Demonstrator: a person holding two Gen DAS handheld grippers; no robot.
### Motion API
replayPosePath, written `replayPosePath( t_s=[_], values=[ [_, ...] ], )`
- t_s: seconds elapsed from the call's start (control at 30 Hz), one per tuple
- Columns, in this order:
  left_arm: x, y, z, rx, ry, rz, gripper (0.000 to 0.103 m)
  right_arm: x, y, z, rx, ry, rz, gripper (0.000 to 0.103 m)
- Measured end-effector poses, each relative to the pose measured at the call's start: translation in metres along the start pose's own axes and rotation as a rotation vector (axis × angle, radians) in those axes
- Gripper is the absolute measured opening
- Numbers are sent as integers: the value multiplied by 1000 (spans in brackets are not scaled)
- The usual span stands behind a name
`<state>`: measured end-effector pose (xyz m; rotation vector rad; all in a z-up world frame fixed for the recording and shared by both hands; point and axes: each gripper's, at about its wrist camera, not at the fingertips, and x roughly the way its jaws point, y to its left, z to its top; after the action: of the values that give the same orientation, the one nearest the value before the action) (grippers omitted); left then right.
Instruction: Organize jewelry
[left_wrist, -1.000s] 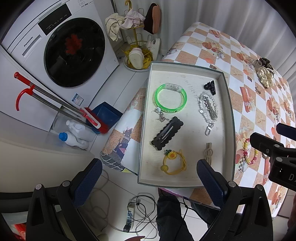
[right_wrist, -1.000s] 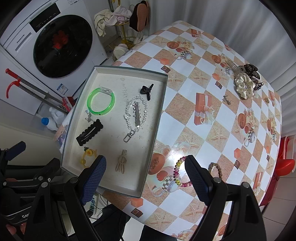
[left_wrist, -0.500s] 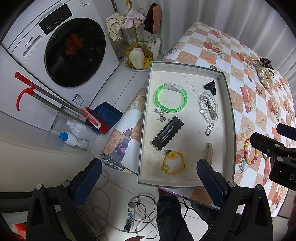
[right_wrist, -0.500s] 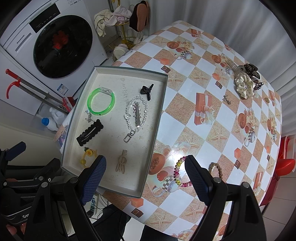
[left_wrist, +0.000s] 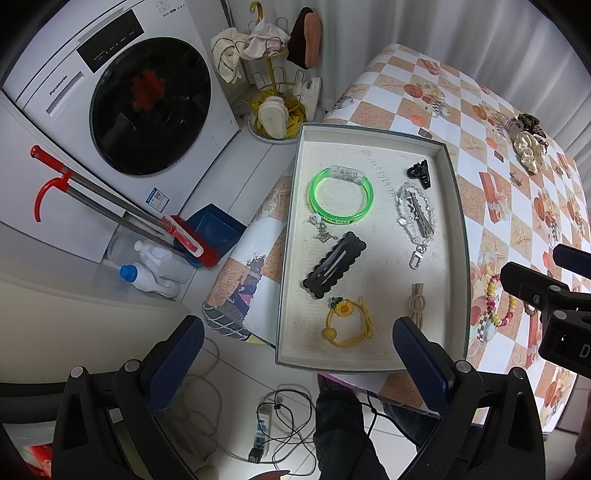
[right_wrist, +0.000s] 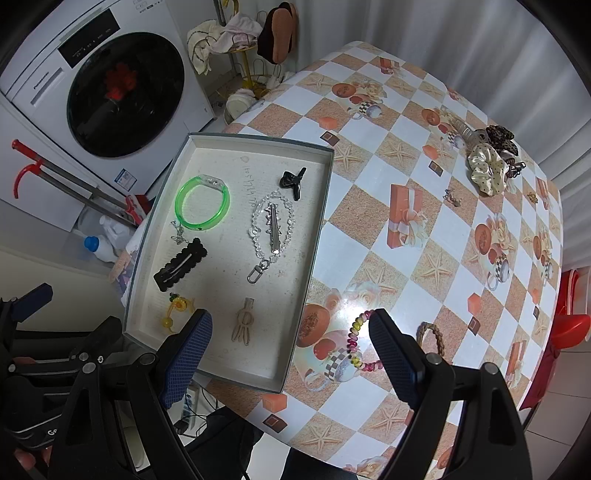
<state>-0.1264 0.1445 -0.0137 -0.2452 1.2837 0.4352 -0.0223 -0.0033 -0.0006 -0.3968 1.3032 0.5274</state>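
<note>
An open grey tray (left_wrist: 458, 206) (right_wrist: 317, 236) lies at the table's left edge. In it are a green bangle (left_wrist: 341, 195), a clear bead bracelet (left_wrist: 415, 214), a black claw clip (left_wrist: 419, 173), a black snap clip (left_wrist: 334, 266), a yellow sunflower hair tie (left_wrist: 347, 321) and a beige knot clip (left_wrist: 417, 302). On the tablecloth lie a colourful bead bracelet (right_wrist: 356, 347), a braided bracelet (right_wrist: 430, 334) and scrunchies (right_wrist: 487, 166). My left gripper (left_wrist: 297, 325) hangs open over the tray's near end. My right gripper (right_wrist: 291, 314) hangs open above the tray's near right corner, empty.
The checked table (right_wrist: 406, 155) drops off just left of the tray. Below are a washing machine (left_wrist: 147, 110), a red-handled mop (left_wrist: 110, 206), a white bottle (left_wrist: 155, 273), a shoe rack (left_wrist: 277, 107) and cables (left_wrist: 280, 424) on the floor. A red stool (right_wrist: 569, 328) stands at the right.
</note>
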Motion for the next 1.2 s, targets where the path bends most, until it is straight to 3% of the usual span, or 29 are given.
replayPosePath(
  t_s=[1.2],
  values=[
    [-1, -2, -2, 1, 2, 5, 103, 0, 1, 0, 3, 0, 3, 89]
  ],
)
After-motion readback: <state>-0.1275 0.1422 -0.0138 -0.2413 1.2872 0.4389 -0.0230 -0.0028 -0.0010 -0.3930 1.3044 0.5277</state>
